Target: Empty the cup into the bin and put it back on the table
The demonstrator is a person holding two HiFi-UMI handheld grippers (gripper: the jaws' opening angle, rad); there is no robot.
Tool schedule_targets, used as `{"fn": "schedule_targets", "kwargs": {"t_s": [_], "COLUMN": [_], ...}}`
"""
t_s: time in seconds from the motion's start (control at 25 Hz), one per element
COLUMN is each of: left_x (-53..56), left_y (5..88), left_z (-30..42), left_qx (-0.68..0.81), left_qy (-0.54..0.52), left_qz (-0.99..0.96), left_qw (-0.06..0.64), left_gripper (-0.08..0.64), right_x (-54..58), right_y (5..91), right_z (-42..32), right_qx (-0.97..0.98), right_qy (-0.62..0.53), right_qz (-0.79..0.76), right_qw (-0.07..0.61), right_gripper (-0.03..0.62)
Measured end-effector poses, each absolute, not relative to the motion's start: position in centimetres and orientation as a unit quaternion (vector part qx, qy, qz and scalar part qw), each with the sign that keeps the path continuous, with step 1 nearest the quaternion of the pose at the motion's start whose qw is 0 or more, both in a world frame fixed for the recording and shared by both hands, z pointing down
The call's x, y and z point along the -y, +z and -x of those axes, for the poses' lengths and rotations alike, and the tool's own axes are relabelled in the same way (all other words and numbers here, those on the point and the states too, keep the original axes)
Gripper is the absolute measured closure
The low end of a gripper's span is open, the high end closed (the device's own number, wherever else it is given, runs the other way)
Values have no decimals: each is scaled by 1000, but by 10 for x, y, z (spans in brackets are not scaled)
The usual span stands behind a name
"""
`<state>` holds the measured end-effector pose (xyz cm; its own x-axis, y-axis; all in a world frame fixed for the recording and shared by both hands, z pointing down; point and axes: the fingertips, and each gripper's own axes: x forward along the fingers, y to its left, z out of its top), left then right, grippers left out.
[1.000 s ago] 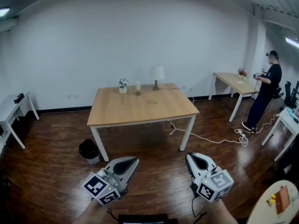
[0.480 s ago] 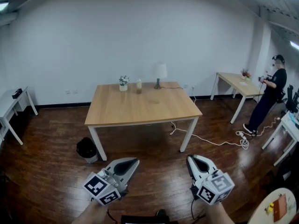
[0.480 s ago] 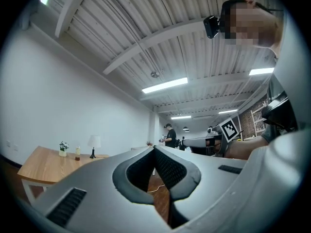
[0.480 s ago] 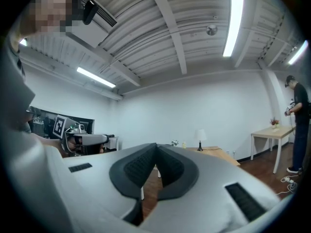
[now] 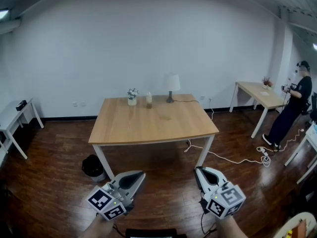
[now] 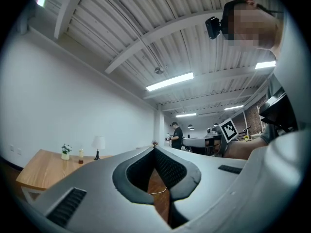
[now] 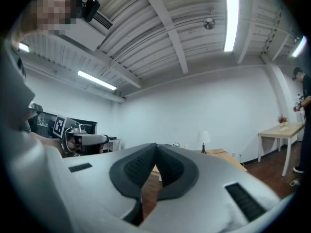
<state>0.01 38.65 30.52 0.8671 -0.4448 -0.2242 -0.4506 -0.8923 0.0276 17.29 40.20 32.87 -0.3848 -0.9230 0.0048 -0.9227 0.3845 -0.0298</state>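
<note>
At the far edge of the wooden table (image 5: 148,128) stood the cup (image 5: 148,99), between potted plant (image 5: 132,95) and lamp (image 5: 172,83); left gripper (image 5: 139,175) and right gripper (image 5: 199,171) hung well short, jaws closed on nothing

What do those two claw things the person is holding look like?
The left gripper and the right gripper are matching pale grey plastic shells, wide at the back and narrowing to a rounded tip. Each has a white cube with black square markers at its back end. Their inner faces are lined with dark ribbed pads. A thin black cable hangs below the right one.
</note>
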Motion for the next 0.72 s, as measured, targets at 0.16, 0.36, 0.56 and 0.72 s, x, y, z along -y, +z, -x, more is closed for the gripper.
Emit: {"fn": "schedule_targets", "kwargs": {"t_s": [0.16, 0.36, 0.56, 0.72], "left_x": [-364, -334, -311, -294], "left_y": [299, 298, 299, 300], "left_z": [-18, -41, -66, -79], "left_qx": [-237, -243, -247, -258], "left_qy": [114, 116, 118, 116], "left_qz": [965, 963, 962, 959], "left_qw": [23, 24, 21, 24], "left_gripper": [566, 566, 566, 566], "right_x": [-374, -347, -324, -304], "right_y": [327, 325, 329, 331], "right_z": [-190, -210, -229, -244], "right_qx": [-837, -844, -850, -853], "right_qy": [-15, -12, -14, -17], "right_qz": [547, 536, 527, 522], "right_qw": [11, 13, 6, 10], "right_gripper": [591, 591, 591, 591]}}
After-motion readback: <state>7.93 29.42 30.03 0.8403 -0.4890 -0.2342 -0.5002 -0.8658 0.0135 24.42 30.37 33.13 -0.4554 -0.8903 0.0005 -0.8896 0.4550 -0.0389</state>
